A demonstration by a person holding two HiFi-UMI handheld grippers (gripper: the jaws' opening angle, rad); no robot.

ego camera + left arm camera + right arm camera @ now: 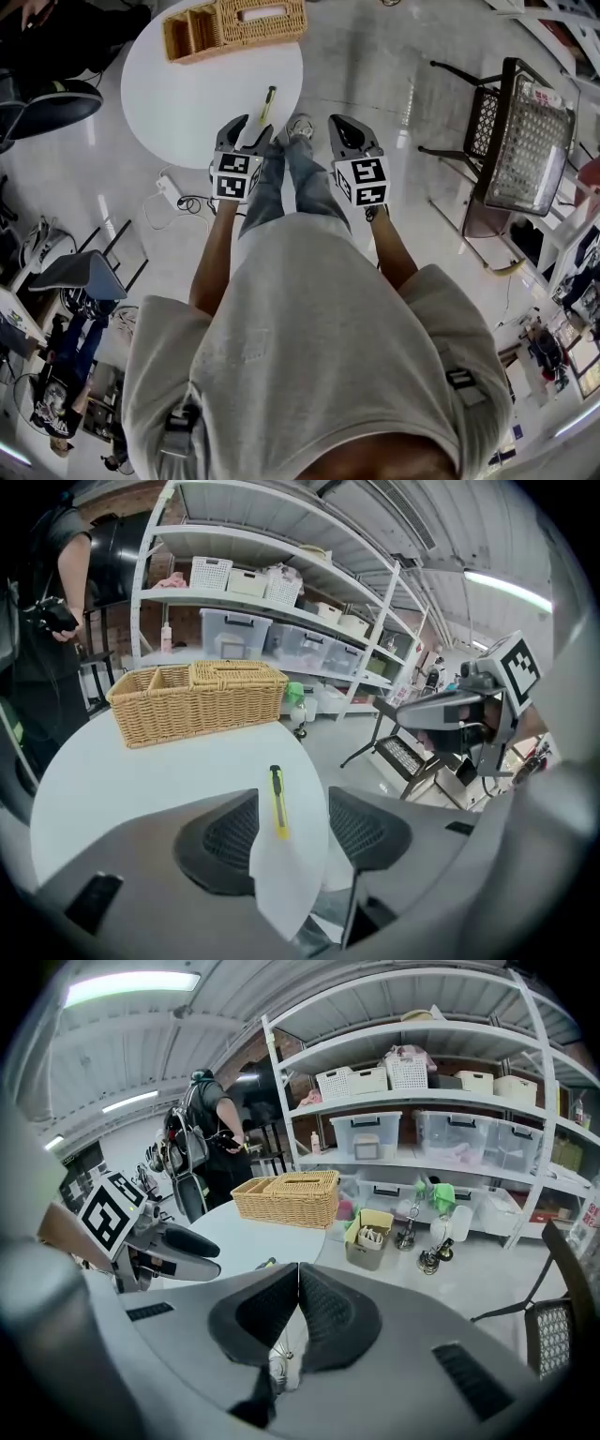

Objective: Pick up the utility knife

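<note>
Jaws of left gripper (292,806) wide apart

Right gripper view: utility knife (267,1262) is mostly behind the closed fingers (253,1321), only one end shows. Left gripper view: near edge of the surface (159,771) is behind the fingers (220,841). Head view: wicker basket (234,26) is cut by the top edge.

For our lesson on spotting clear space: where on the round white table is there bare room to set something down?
Free: the middle and left of the white table, between the wicker basket at the far edge and the utility knife by the near edge. Crowded: the near right rim, where the knife lies and the open left tool hovers.
</note>
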